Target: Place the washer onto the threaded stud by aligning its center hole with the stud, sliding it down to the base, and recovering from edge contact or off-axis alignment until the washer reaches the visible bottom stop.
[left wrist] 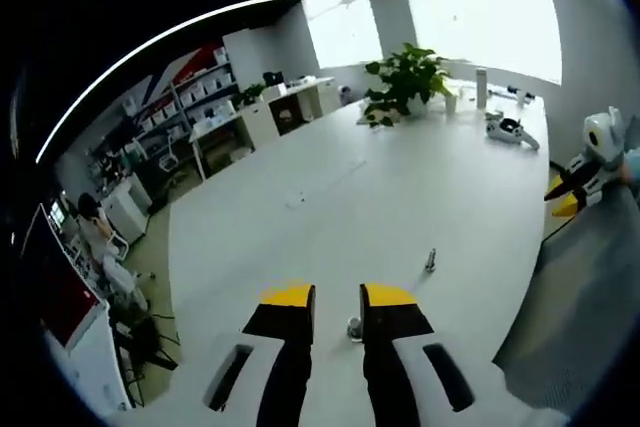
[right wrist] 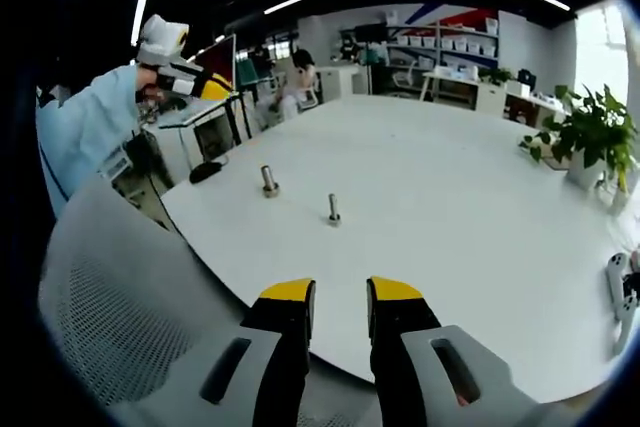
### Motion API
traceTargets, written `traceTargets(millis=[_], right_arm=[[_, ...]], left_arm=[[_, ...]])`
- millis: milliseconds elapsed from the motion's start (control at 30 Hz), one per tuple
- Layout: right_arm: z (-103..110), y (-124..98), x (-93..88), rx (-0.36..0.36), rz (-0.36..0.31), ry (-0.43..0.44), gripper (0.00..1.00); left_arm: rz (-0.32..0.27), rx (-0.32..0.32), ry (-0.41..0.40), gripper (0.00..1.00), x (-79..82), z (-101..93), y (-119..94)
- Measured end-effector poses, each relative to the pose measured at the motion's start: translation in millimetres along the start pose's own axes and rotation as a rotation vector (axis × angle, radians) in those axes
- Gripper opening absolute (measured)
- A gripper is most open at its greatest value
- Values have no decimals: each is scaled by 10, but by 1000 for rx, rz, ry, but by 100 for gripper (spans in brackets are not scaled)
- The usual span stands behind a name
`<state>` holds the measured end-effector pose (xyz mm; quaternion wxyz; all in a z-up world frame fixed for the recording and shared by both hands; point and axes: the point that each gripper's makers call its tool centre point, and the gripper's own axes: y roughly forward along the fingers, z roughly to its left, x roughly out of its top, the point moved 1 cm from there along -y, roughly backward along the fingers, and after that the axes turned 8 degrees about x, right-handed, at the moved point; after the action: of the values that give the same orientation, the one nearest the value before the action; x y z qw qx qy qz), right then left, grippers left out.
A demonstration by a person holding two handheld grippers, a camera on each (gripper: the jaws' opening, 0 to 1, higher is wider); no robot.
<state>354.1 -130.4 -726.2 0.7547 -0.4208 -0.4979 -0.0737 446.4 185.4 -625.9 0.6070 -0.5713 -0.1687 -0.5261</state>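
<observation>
Two small metal pieces stand upright on the white table (right wrist: 450,207). A thin threaded stud (right wrist: 333,209) is the nearer one in the right gripper view, with a shorter, thicker piece (right wrist: 269,181) to its left. In the left gripper view the stud (left wrist: 431,260) stands ahead and to the right, and the thicker piece (left wrist: 354,327) shows on the table in the gap between my jaws. I cannot make out a separate washer. My left gripper (left wrist: 338,297) is open and holds nothing. My right gripper (right wrist: 341,292) is open over the table's near edge, well short of both pieces. The right gripper (left wrist: 590,162) shows at the far right. The left gripper (right wrist: 175,47) shows at the upper left.
A potted plant (left wrist: 405,82) (right wrist: 590,132) stands at the table's far side, with a white device (left wrist: 510,130) near it. A grey mesh chair back (right wrist: 100,287) (left wrist: 580,317) sits at the table's edge. A light blue sleeve (right wrist: 85,127) reaches in. Shelves and a seated person (left wrist: 95,232) are beyond.
</observation>
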Motion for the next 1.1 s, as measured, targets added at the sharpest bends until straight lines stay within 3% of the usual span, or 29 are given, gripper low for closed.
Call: traceTargets(millis=[100,300,433,600,833,933,1000,1100], right_arm=[[-3,-13,5,-8,-7,-5,23],[-22,-60,-54,-25,-8,-20,24],[-85,-104,-64,-35,-37,29,23],[-97,-105,-61,-47,-34,16,23],[-80,-125,-100,-47,-16,18,22],[-89,-129,-113,-51,-10,26,22],[-87,-130,-116,-49,-10,29,21],[-95,-129,-111,-51,-12,27,21]], left_arm=[[-77,14,2,17,54,-41,-182],[-125,44,-74,31,2,-87,-410],[-165,56,-147,31,-48,-125,-578],[-213,85,-219,38,-118,-164,-724],[-233,93,-305,36,-305,-375,-863],[-245,106,-308,42,-370,-444,-877],[-228,87,-377,44,-458,-519,-852],[-242,111,-367,49,-524,-552,-818]])
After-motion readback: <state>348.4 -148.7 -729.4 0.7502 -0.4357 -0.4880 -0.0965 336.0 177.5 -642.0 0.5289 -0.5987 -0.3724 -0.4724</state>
